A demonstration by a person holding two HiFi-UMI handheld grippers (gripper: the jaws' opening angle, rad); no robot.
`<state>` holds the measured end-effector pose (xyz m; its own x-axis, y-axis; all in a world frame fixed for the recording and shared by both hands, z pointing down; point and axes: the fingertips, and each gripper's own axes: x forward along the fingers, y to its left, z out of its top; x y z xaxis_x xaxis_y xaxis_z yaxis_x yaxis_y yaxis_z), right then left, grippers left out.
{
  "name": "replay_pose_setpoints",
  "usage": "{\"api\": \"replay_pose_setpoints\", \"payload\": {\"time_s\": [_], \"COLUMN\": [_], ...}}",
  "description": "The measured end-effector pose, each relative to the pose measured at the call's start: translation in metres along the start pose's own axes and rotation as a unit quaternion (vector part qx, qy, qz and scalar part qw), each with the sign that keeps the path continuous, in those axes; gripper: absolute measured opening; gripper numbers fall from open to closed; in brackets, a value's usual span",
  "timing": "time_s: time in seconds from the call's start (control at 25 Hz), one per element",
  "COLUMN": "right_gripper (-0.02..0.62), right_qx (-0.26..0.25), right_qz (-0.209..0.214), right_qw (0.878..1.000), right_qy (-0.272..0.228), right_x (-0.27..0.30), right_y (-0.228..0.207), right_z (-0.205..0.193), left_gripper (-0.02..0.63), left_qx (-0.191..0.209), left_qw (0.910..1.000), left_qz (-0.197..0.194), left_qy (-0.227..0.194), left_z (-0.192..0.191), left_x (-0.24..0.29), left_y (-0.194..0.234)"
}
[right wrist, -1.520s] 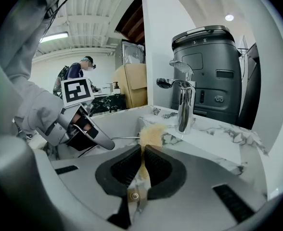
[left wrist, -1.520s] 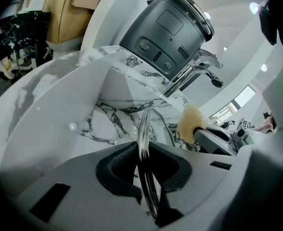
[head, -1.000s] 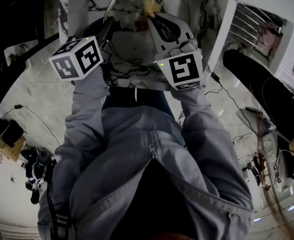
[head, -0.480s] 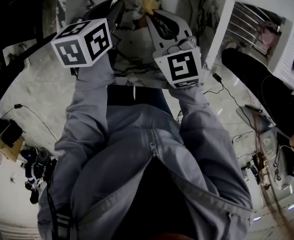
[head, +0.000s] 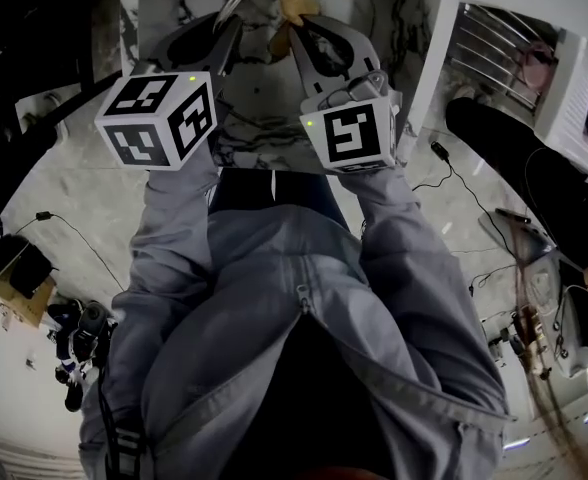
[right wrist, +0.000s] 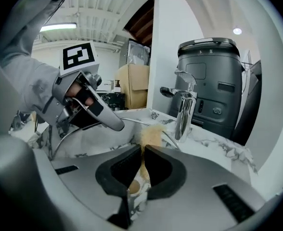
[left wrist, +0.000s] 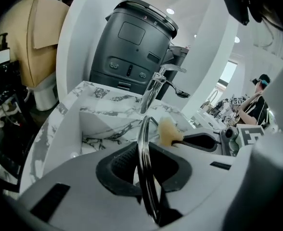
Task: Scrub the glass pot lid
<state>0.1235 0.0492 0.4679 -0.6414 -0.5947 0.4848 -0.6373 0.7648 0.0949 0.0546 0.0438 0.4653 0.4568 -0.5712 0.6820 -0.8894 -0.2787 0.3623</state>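
The left hand-held gripper (left wrist: 144, 166), jaws clamped on the metal rim of the glass pot lid (left wrist: 142, 129), has risen and rolled since a second ago. That has lifted the lid higher over the marble sink (left wrist: 100, 124). The right hand-held gripper (right wrist: 140, 162) is pinched shut on the sponge (right wrist: 152, 134), just beside the lid. The faucet (left wrist: 153, 88) stands at the sink's far edge.

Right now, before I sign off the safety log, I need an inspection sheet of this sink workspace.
Surface: marble sink, chrome faucet at its edge.
Job's things: glass lid held on edge over the sink; tan sponge close to its rim.
Clutter: cardboard box beyond the sink.
Grippers: left gripper shut on the lid's metal rim; right gripper shut on the sponge.
Cables: cable with plug on the floor.
Surroundings: dark grey appliance behind the faucet; another person nearby.
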Motion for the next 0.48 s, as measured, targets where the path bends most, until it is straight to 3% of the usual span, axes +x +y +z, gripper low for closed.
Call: {"api": "replay_pose_setpoints", "payload": {"time_s": [0.48], "right_gripper": [0.043], "right_qx": [-0.113], "right_qz": [-0.002], "right_qw": [0.994], "right_qy": [-0.008], "right_x": [0.042], "right_y": [0.03], "right_z": [0.035], "left_gripper": [0.067], "left_qx": [0.01], "left_qw": [0.9994], "left_qz": [0.03], "left_qy": [-0.011], "left_z": [0.004], "left_x": [-0.046], "left_y": [0.022]}}
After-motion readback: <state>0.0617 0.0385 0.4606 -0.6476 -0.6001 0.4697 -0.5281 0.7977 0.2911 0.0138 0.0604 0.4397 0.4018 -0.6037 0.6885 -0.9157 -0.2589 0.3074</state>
